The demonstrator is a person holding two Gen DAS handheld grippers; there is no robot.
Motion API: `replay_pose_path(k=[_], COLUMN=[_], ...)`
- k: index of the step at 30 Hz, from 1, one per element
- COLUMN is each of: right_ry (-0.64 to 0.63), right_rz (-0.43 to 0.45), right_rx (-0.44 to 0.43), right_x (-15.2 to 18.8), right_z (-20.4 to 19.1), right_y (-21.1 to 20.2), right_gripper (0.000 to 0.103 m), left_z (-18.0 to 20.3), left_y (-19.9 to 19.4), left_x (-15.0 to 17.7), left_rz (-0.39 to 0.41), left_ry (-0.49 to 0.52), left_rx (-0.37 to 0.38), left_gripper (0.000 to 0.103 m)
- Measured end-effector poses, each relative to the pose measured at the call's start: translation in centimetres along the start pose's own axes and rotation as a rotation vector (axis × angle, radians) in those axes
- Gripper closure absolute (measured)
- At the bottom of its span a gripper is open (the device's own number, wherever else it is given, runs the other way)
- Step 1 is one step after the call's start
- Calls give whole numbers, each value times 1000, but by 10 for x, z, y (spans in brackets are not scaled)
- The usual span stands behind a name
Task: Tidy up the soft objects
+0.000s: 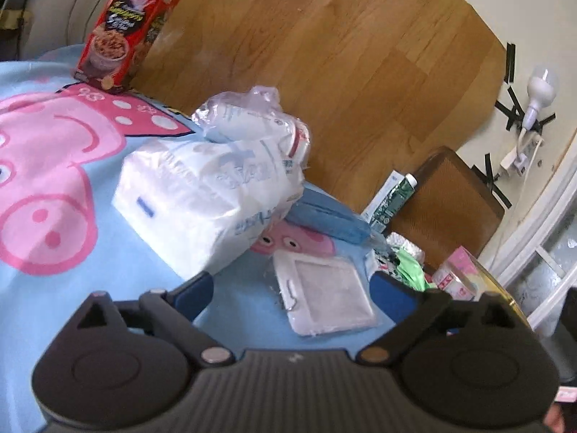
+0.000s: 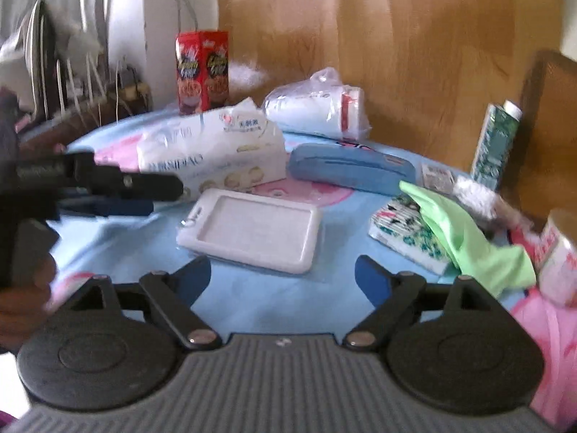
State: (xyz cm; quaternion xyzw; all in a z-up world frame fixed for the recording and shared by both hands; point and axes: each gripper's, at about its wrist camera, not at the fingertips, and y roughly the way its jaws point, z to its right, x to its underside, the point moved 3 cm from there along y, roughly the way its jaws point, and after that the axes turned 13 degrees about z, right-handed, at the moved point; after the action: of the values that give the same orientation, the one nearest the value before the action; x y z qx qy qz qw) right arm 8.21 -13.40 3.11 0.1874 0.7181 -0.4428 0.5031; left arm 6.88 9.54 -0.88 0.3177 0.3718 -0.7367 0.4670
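A white tissue pack (image 1: 202,202) (image 2: 212,151) lies on the light blue cartoon blanket (image 1: 72,281) (image 2: 259,296). A clear bag of white cotton pads (image 1: 252,119) (image 2: 317,104) rests behind it. A blue soft pouch (image 1: 328,223) (image 2: 349,169), a white flat case (image 1: 324,296) (image 2: 252,227), a green cloth (image 2: 465,231) (image 1: 411,270) and a patterned tissue packet (image 2: 407,238) lie nearby. My left gripper (image 1: 292,296) is open and empty, just short of the tissue pack; it also shows in the right wrist view (image 2: 144,195). My right gripper (image 2: 283,278) is open and empty before the white case.
A red cereal box (image 1: 126,32) (image 2: 202,72) stands at the blanket's far edge. A green carton (image 2: 494,144) (image 1: 393,198) stands at right by a brown chair (image 1: 447,209). A pink-white box (image 2: 559,256) (image 1: 458,274) sits far right. Wooden wall behind; clutter with cables (image 2: 72,90) at left.
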Motion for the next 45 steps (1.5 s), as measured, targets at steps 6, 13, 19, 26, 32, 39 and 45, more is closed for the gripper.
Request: replay_pose_path(k=[6, 13, 19, 26, 32, 39, 45], right_ry=[-15, 15, -29, 44, 159, 251, 211], right_rz=[-63, 5, 186, 277, 281, 312, 449], right_rx=[-39, 47, 245, 520, 677, 868, 791], right_x=[1, 9, 3, 9, 26, 49, 40], right_z=[3, 4, 22, 89, 145, 172, 143], right_y=[43, 3, -66, -151, -191, -206, -209], right_gripper=[15, 40, 40, 39, 39, 15, 30], left_z=[35, 57, 135, 249, 327, 348, 293], left_y=[32, 19, 15, 39, 65, 76, 47], left_x=[13, 21, 24, 53, 98, 119, 77], left_rz=[-117, -119, -62, -103, -129, -112, -12], left_ry=[174, 200, 347, 454, 557, 625, 579], left_rx=[-37, -7, 127, 370, 478, 452, 387], left_gripper=[49, 53, 53, 53, 52, 48, 40])
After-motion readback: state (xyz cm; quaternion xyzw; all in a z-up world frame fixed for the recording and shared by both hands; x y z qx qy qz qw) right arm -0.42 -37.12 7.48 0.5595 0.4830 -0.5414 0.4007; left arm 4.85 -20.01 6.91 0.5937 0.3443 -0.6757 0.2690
